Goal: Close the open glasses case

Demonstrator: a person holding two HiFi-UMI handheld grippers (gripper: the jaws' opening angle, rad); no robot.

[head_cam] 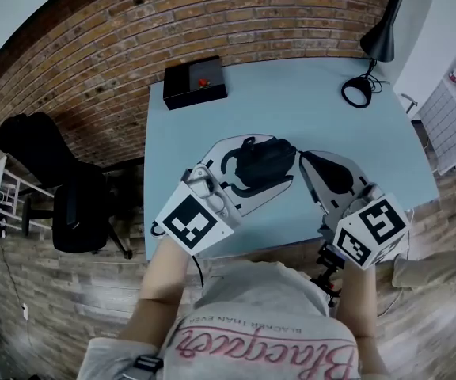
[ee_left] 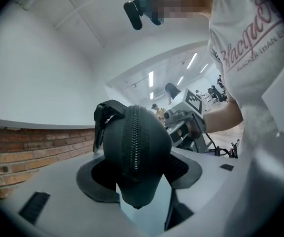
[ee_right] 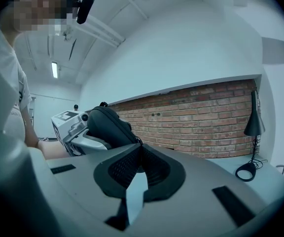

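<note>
The black zippered glasses case [head_cam: 264,161] lies in the middle of the light blue table [head_cam: 307,101]. My left gripper [head_cam: 253,170] is shut on it, a jaw on either side. In the left gripper view the case [ee_left: 134,147] fills the space between the pads [ee_left: 96,184], zipper facing the camera and running up over its top. My right gripper [head_cam: 301,156] comes in from the right with its jaws shut. In the right gripper view its tips [ee_right: 137,145] meet at the near end of the case [ee_right: 107,125], by the zipper. Whether they pinch a zipper pull is hidden.
A black box with a red button [head_cam: 195,82] stands at the table's far left corner. A black desk lamp [head_cam: 373,47] stands at the far right. A black office chair [head_cam: 74,204] is on the floor to the left. The near table edge [head_cam: 275,248] lies just under both hands.
</note>
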